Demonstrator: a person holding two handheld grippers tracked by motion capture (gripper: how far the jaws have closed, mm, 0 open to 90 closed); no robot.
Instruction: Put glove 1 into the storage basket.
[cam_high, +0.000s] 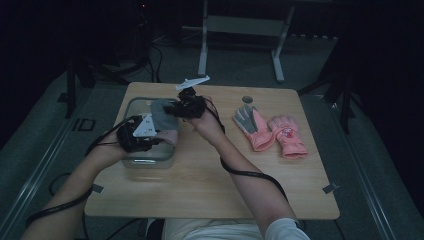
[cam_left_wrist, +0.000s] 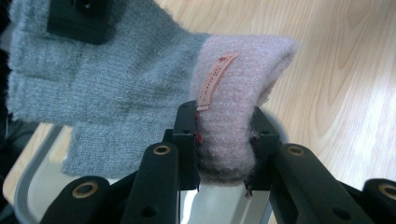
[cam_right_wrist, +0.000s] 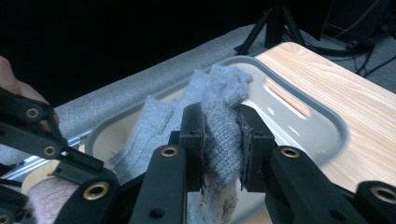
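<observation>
The person is holding one knitted glove (cam_high: 162, 122) stretched between both grippers, above the clear plastic bin (cam_high: 131, 106) that is sitting near the table's (cam_high: 210, 170) left edge. The left gripper (cam_high: 150, 139) is clamping the glove's pink cuff (cam_left_wrist: 233, 93) between its two black pads, with a small tag on the cuff just above the left pad. The right gripper (cam_high: 172, 111) is pinching the glove's grey finger end (cam_right_wrist: 219, 135), its jaws closed on a bunched fold of the knit. In the left gripper view the grey part is spreading flat away from the cuff, with the other gripper's pad pressing on its far corner. Two more gloves, a pink-and-grey pair (cam_high: 270, 131), are lying side by side toward the table's right edge, well apart from the bin, their cuffs pointing to the near edge.
</observation>
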